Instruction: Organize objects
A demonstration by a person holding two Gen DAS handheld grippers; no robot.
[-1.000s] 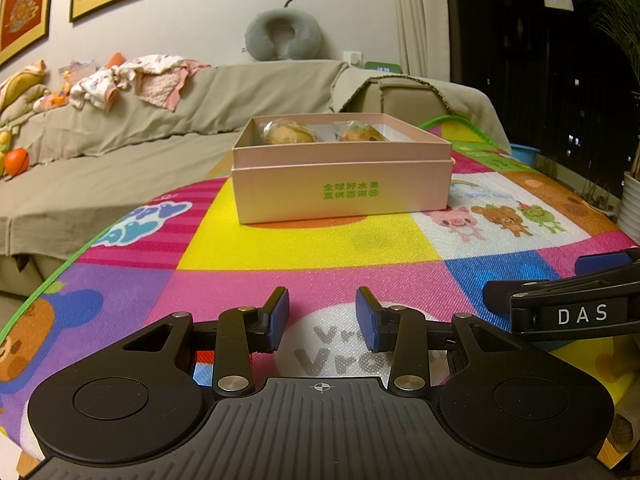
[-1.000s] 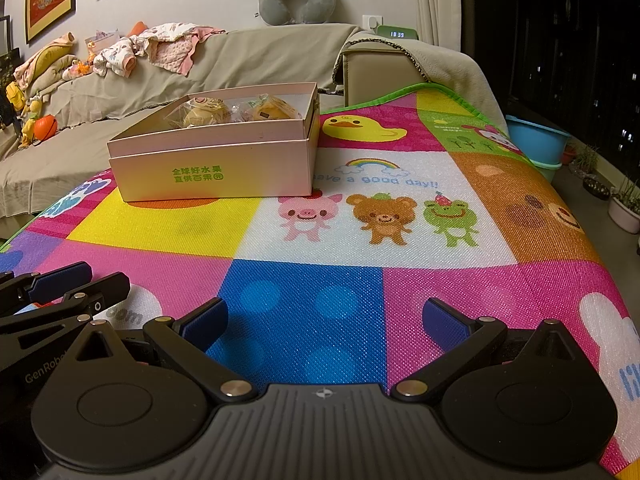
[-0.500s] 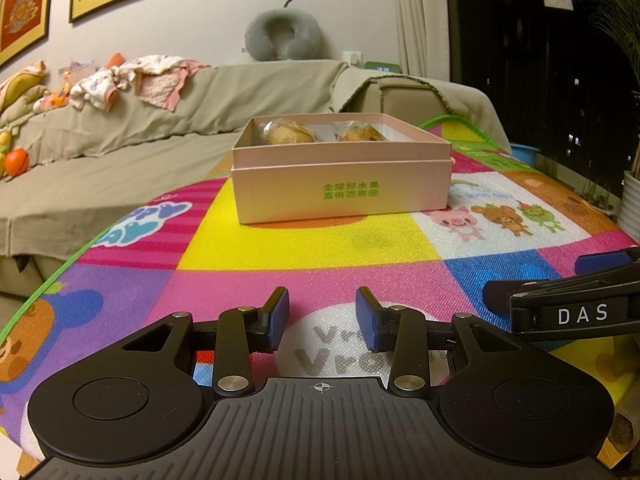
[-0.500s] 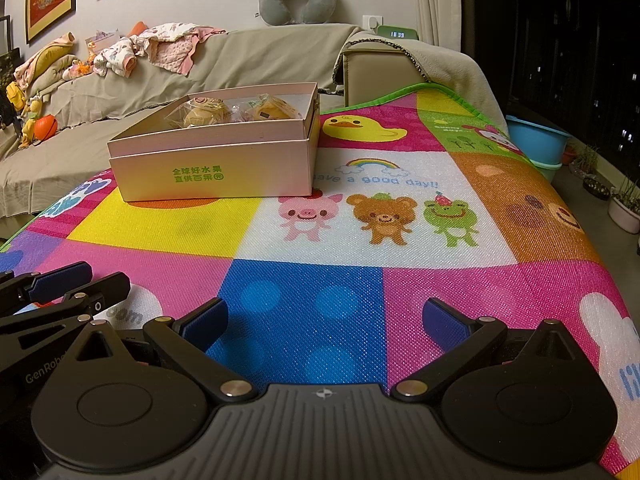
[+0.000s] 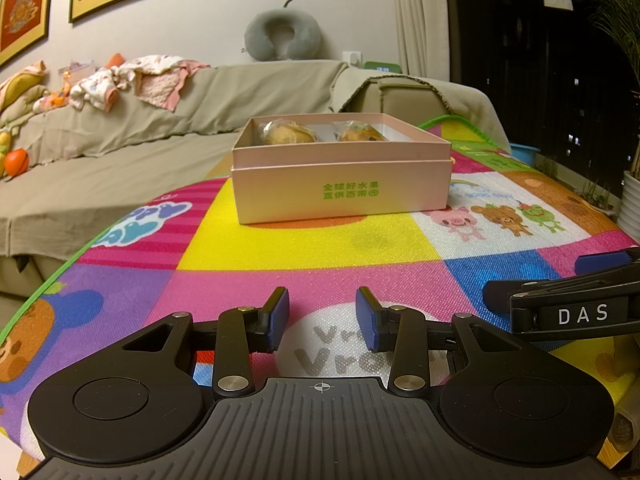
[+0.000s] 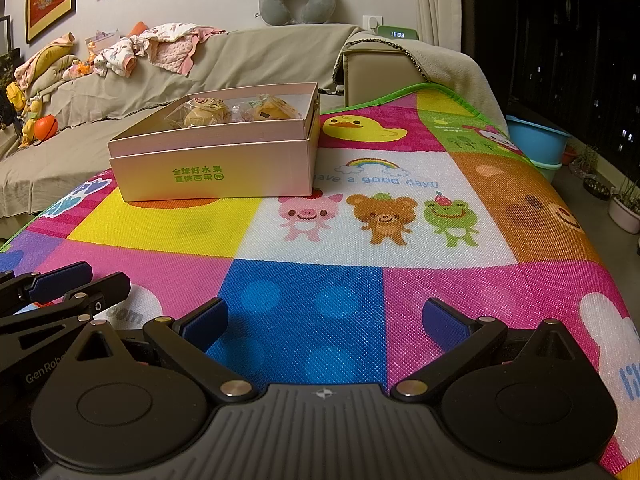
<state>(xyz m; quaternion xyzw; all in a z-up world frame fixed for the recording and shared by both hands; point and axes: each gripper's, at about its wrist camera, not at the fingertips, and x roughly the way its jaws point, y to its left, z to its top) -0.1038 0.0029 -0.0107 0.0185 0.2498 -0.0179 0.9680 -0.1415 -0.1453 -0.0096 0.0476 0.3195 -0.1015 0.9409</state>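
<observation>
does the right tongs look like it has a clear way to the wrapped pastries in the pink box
Probably yes. The right tongs stand open and empty, only bare mat lies between them and the pink box, and the box has no lid on, so the wrapped pastries sit exposed. They would have to come over the front wall.

Matt pink cardboard box (image 5: 342,188), woven-textured mat (image 5: 304,248)

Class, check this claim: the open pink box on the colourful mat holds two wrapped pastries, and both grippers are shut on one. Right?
Not quite. The left gripper and right gripper are open and empty, as both wrist views show. The pastries do lie in the pink box.
</observation>
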